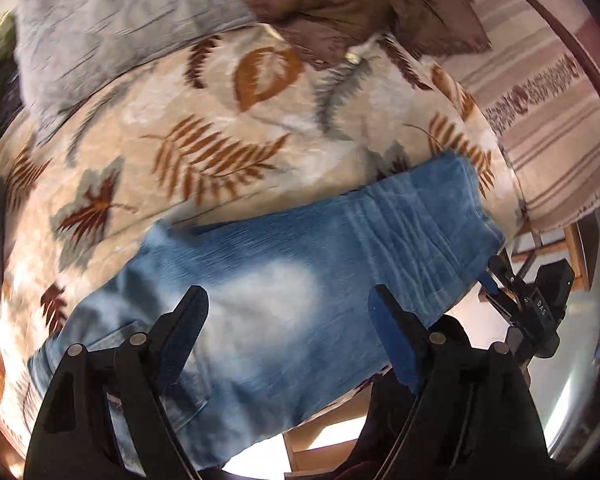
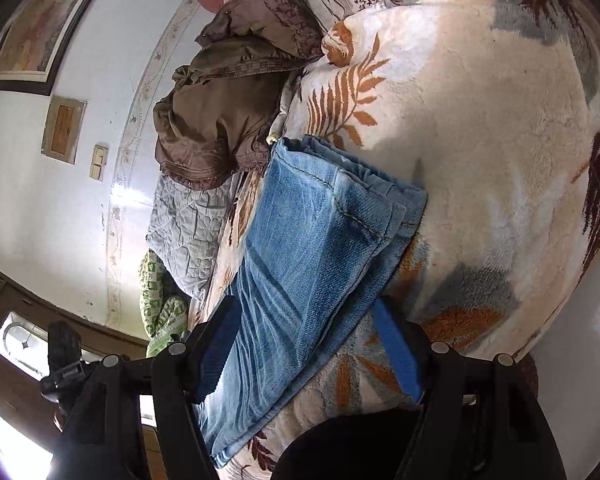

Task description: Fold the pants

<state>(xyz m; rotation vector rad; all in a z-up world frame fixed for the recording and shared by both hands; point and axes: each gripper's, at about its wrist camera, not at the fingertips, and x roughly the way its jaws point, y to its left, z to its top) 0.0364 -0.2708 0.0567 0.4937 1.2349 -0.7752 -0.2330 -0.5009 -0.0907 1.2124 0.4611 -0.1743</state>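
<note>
Blue faded jeans (image 1: 284, 284) lie folded lengthwise on a cream blanket with leaf print (image 1: 172, 128). My left gripper (image 1: 288, 300) is open, its jaws spread wide just above the pale upper part of the jeans. In the right wrist view the jeans (image 2: 312, 248) run away from me, with the stacked leg hems at the far end. My right gripper (image 2: 304, 312) is open, its jaws either side of the legs. The right gripper also shows in the left wrist view (image 1: 532, 296), at the hem end of the jeans.
A brown jacket (image 2: 228, 104) lies crumpled at the far side of the bed. A grey quilted cover (image 2: 184, 224) and a green patterned cloth (image 2: 160, 300) lie beyond it. A striped sheet (image 1: 548, 128) covers the bed end. The bed edge runs below the jeans.
</note>
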